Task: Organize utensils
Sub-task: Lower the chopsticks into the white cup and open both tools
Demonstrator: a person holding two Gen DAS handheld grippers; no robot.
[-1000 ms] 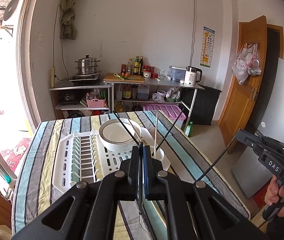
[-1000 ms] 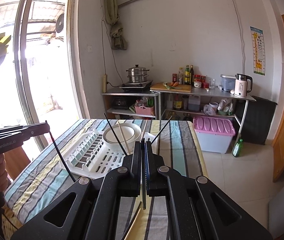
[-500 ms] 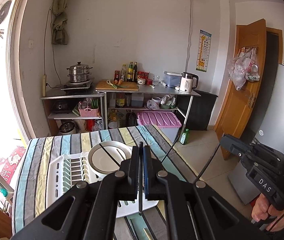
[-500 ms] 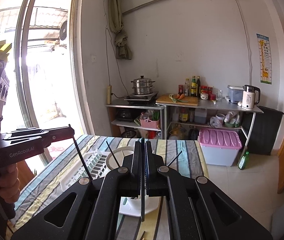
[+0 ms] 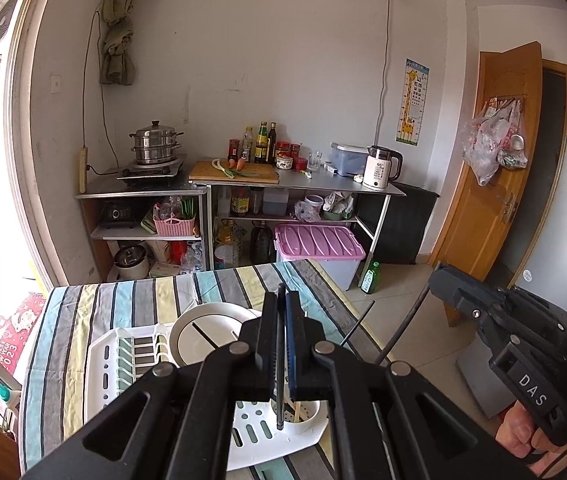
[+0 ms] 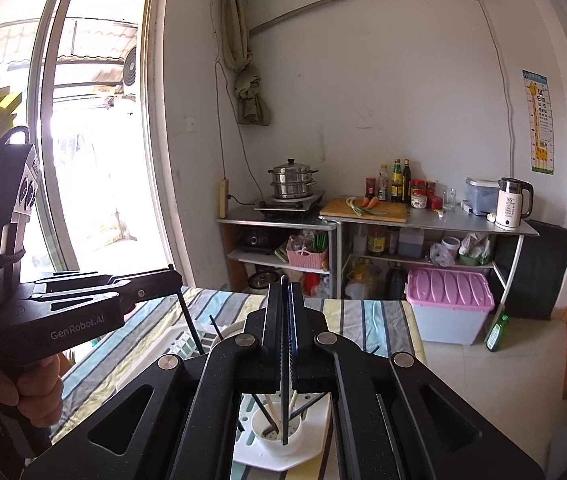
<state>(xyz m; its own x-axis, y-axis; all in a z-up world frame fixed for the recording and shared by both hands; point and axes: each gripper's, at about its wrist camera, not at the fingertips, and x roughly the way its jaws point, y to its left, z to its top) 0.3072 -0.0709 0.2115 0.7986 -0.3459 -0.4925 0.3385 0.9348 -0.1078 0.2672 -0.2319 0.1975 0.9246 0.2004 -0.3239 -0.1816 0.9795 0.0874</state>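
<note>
Both wrist views (raised, angled down) share the dish rack (image 5: 123, 360).

The left gripper (image 5: 282, 308) is clamping a black chopstick (image 5: 280, 364) upright above the white drying rack (image 5: 123, 360) on the striped table (image 5: 95, 304).

On the table (image 5: 123, 304): a drying rack (image 5: 111, 364), with a plate (image 5: 203, 336) at its far right part and a utensil cup (image 6: 277, 434) holding chopsticks (image 6: 269, 408) at its near corner. Behind the table, against the wall: shelving (image 5: 283, 184) with a steamer pot (image 5: 155, 142) left, a cutting board (image 5: 235, 172) in the middle, a kettle (image 5: 381, 168) right. Beneath: a storage bin (image 5: 319, 248).
</note>
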